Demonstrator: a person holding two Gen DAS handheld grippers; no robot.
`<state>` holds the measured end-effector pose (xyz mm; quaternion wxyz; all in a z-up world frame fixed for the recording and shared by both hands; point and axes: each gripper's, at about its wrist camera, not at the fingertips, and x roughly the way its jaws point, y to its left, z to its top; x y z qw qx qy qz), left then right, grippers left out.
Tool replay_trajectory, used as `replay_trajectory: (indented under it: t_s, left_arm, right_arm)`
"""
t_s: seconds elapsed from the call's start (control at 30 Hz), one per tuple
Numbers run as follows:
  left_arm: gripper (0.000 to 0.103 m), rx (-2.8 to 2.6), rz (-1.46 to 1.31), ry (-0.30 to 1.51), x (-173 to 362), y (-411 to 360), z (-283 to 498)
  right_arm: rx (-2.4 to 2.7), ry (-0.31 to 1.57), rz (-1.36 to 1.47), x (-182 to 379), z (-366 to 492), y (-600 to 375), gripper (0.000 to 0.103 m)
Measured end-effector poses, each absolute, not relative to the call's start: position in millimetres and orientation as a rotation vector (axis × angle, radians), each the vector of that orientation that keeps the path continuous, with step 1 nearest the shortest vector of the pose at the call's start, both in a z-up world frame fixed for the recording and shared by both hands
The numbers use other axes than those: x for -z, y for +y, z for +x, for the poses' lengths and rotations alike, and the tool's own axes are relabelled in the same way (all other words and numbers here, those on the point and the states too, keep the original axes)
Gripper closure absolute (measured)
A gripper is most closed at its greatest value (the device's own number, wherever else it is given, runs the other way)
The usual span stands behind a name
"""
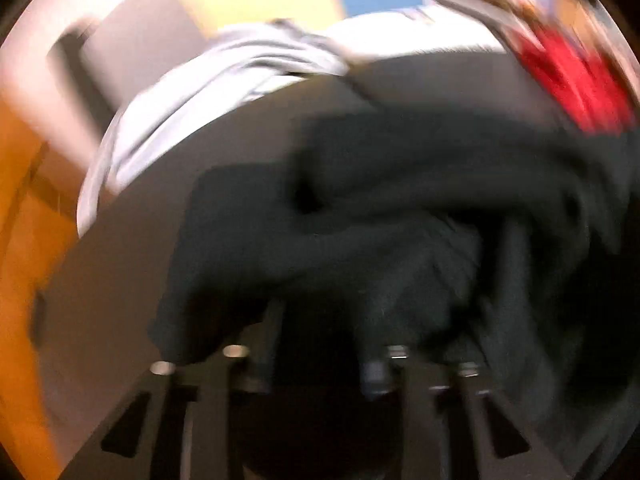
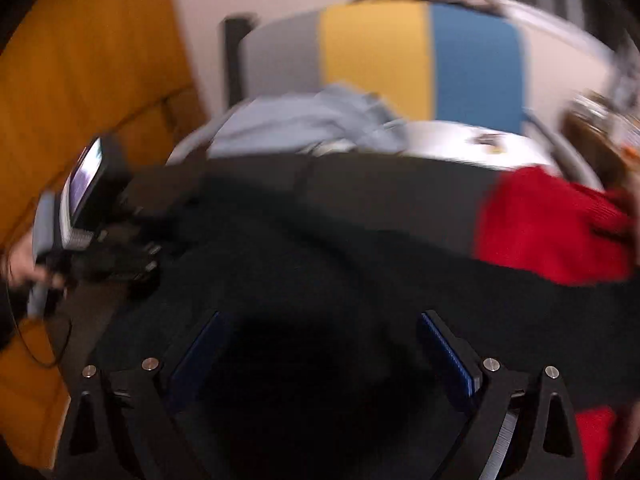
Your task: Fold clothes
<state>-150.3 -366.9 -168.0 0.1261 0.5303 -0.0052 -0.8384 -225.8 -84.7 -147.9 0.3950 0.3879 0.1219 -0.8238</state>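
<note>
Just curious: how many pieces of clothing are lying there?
3: a dark garment nearest, a light blue one behind it, a red one at right. More may be hidden.

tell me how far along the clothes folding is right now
Early, by the look of it. Done: nothing visibly folded; the light blue garment and the red garment lie loose on the table. In hand: the left gripper is closed on a bunched edge of the dark garment, while the right gripper hangs open above it, gripping nothing. Left: flatten and fold the dark garment, then the others.
</note>
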Motion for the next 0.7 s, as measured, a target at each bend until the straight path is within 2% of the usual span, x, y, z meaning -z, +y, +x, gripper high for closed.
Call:
replay_trajectory:
  t_s: [0.13,0.2,0.27,0.37,0.47,0.5,0.6,0.7]
  left_arm:
    - [0.096,2.364,1.177,0.676,153.3,-455.2,-85.4]
    - [0.097,2.303,1.031,0.912,156.6,-482.4,-39.6]
    - [0.097,2.181,0.888,1.109,169.8,-505.3,24.1]
    - [0.095,2.035,0.818,1.272,196.4,-515.6,92.4]
    - [0.085,1.95,0.724,1.463,218.8,-518.4,154.1]
    - [0.084,1.918,0.694,1.486,217.3,-518.7,169.8]
    - [0.082,1.893,0.696,1.312,189.7,-514.9,185.8]
    - [0.078,2.083,0.686,1.152,149.2,-499.5,165.3]
  right_arm:
    - [2.071,0.411,1.054,193.5,-233.6,-106.4,0.005]
    - [2.082,0.385,1.037,193.7,-230.7,-99.2,0.001]
    - [2.076,0.359,1.052,193.1,-234.3,-97.1,0.0]
    - [2.078,0.367,1.057,195.5,-233.0,-100.2,0.0]
    - [2.09,0.416,1.048,198.4,-228.4,-102.9,0.0]
    - [2.091,0.419,1.047,198.9,-227.7,-102.9,0.0]
    - [2.075,0.382,1.056,198.1,-236.6,-99.2,0.0]
    - [2.034,0.3,1.074,194.0,-249.6,-97.4,0.0]
